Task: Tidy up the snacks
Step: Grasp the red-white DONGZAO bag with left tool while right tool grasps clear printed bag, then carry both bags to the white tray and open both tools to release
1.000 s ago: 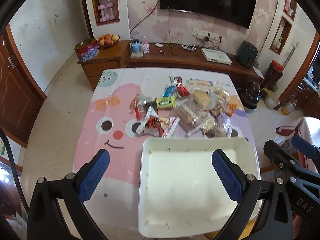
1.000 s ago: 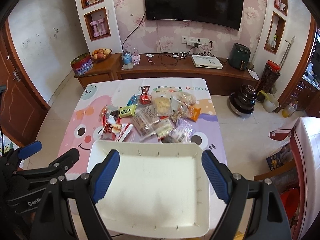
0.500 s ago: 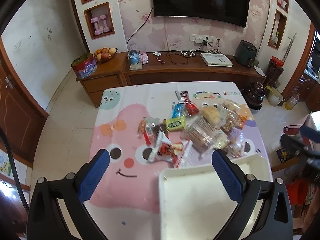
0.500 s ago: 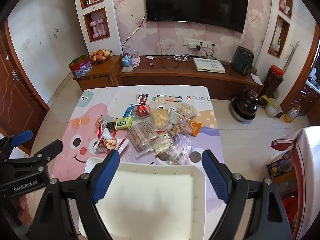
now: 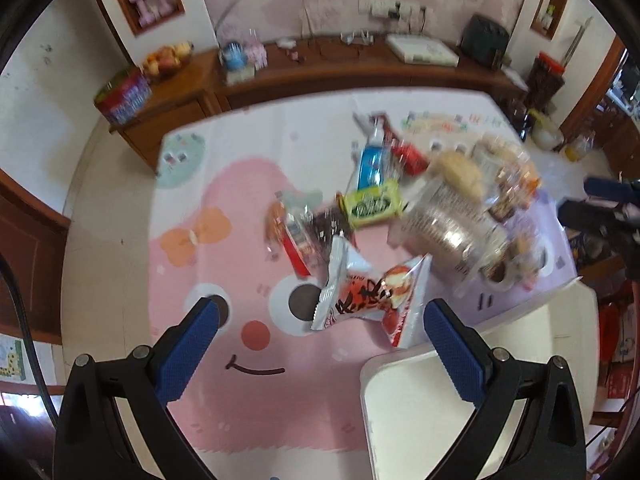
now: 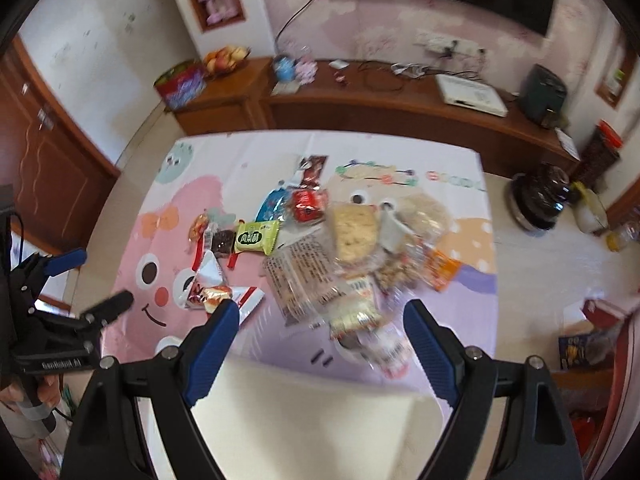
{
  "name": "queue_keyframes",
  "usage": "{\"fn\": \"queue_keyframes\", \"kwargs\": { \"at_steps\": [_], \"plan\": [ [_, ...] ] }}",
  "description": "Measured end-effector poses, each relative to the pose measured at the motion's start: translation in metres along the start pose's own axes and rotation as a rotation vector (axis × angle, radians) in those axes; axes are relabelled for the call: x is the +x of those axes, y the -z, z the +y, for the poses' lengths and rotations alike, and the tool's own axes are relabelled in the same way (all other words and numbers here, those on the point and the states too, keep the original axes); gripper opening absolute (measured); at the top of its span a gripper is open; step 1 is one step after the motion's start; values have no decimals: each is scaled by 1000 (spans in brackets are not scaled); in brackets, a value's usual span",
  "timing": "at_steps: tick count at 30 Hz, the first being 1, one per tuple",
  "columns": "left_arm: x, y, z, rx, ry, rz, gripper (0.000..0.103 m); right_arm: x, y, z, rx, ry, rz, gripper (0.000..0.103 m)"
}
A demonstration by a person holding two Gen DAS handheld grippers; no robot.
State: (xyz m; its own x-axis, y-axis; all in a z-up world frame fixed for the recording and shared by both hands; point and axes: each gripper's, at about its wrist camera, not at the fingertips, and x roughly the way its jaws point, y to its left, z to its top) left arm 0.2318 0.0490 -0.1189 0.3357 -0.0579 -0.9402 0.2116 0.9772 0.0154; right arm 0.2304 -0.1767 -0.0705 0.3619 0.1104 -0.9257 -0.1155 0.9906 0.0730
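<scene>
A heap of snack packets lies on the pink cartoon tablecloth [image 5: 208,264]. A red-and-white packet [image 5: 368,292] sits just ahead of my open left gripper [image 5: 318,344], with a green packet [image 5: 374,204] and a blue packet [image 5: 372,164] farther back. A white tray [image 5: 500,392] stands at the near right, under the left gripper's right finger. In the right wrist view, my open right gripper [image 6: 318,340] hovers over the tray's far rim [image 6: 304,396], facing clear-wrapped biscuits [image 6: 308,276], the green packet [image 6: 256,236] and an orange packet [image 6: 440,270]. Nothing is between either pair of fingers.
A wooden TV cabinet [image 6: 400,104] runs behind the table, with a fruit bowl [image 6: 224,58], a round tin [image 6: 180,84] and a white box [image 6: 470,94]. A dark pot [image 6: 540,196] stands on the floor at the right. A hand holds the left gripper [image 6: 64,320].
Both grippers have moved forward and down toward the snack heap. The tray has slid back toward the bottom of both views. Both stay open.
</scene>
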Motion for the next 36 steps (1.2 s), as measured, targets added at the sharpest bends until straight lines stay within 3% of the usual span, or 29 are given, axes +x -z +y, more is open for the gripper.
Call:
{"fn": "queue_keyframes", "kwargs": {
  "at_steps": [6,11,17,22,26,29,31,36],
  "plan": [
    [62,-3,-9,39,42,107,102,79,-21,7,-33,-29,92,85],
    [88,-7,-16,52,96,156,102,135,-24,8,-66,-27,207,85],
    [110,-12,-27,64,117,197,102,161,-22,18,-133,-34,264,85],
    [127,-12,-43,107,97,231,102,175,-26,24,-134,-43,308,94],
    [136,-15,-47,79,110,246,101,187,-25,30,-126,-43,338,95],
    [141,-15,-45,44,143,261,90,194,-20,38,-155,-8,342,89],
    [141,-13,-44,18,175,257,77,190,-20,39,-141,-30,330,78],
    [131,-6,-45,26,159,205,56,175,-18,35,-113,-71,315,64]
  ]
}}
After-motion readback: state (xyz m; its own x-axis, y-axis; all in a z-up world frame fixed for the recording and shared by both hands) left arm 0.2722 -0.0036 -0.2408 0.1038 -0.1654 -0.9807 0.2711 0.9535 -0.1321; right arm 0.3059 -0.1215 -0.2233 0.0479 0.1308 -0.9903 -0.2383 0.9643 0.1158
